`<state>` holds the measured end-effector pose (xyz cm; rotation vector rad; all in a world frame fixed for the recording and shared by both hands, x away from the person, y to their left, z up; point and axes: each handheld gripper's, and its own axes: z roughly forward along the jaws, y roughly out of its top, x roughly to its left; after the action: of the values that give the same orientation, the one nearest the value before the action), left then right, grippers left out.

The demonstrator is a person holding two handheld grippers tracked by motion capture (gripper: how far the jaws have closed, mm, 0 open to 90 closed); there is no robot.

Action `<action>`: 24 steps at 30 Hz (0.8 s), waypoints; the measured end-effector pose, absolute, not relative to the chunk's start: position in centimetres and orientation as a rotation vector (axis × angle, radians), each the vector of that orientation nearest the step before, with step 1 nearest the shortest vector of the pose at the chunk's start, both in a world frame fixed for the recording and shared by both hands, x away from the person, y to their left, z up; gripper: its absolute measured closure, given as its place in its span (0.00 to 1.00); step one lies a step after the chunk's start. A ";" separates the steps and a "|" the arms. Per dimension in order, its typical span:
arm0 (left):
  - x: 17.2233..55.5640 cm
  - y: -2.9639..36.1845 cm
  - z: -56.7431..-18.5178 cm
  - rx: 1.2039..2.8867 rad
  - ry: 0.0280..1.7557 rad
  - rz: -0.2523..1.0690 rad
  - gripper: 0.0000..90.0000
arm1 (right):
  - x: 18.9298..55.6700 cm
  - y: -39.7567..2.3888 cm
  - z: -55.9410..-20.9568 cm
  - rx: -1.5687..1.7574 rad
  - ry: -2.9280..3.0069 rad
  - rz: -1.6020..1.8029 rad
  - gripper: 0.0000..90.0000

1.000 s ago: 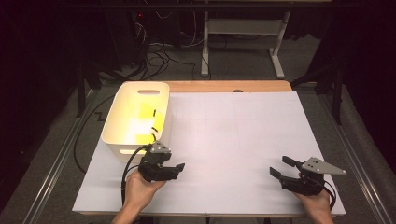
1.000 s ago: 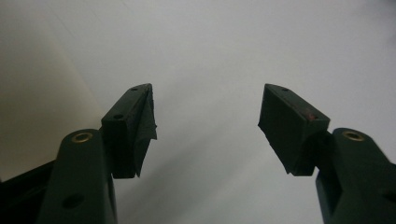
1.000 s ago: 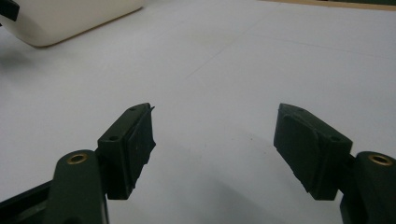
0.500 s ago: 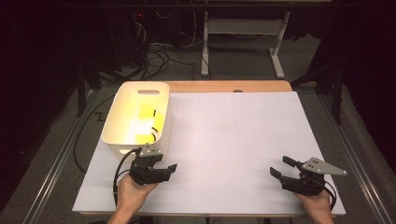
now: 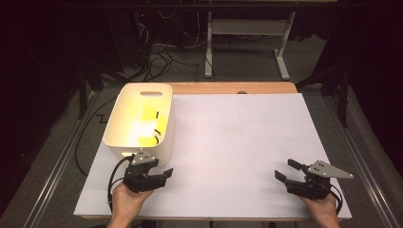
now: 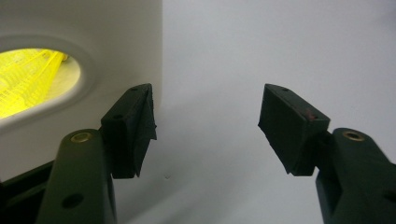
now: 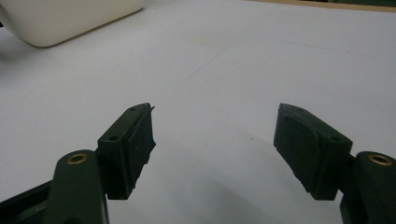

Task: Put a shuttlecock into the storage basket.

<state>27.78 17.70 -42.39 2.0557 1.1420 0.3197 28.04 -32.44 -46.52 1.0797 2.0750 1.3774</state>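
Right now the whole thing turns on the desk (image 5: pixel 247 142) layout — a big white sheet, bare across the middle and right, w/ one cream bin (image 5: pixel 124 137) standing at its left side, long axis running away from the person toward the far edge. Yellow mesh-like stuff (image 5: pixel 151 124) lies inside the bin, more toward its right wall; through the oval handle slot (image 6: pixel 35 81) in the near wall, the left gripper view picks up that same yellow.

Left tongs (image 5: pixel 164 173) sit just in front of the bin's near end, a bit to the right of its near right corner, pointing rightward-ish across the desk, approx. In the left gripper view the bin wall (image 6: pixel 116 42) stands just beyond and to the left of the left jaw — close, not touching as far as I can tell. Jaws spread wide, nothing between them.

Right tongs (image 5: pixel 285 170) rest well apart at the desk's near right corner, pointing left, also spread and holding nothing; the right gripper view shows the bin only as a far-off corner (image 7: pixel 70 21).

So the left hand (image 5: pixel 124 204) is clearly the nearer one — I'd judge any reach into the bin means lifting up and swinging back left over the rim.
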 end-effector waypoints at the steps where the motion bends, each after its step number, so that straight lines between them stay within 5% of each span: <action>1: 27.7 17.8 -42.4 2.052 1.145 0.322 0.41 | 28.0 -32.4 -46.5 1.078 2.075 1.375 0.32; 24: 26.6 20.2 -43.1 1.986 1.176 0.384 0.41 | 28.0 -32.4 -46.5 1.075 2.076 1.370 0.32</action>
<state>26.60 20.22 -43.08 1.9862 1.1760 0.3843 27.96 -32.39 -46.49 1.0747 2.0756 1.3698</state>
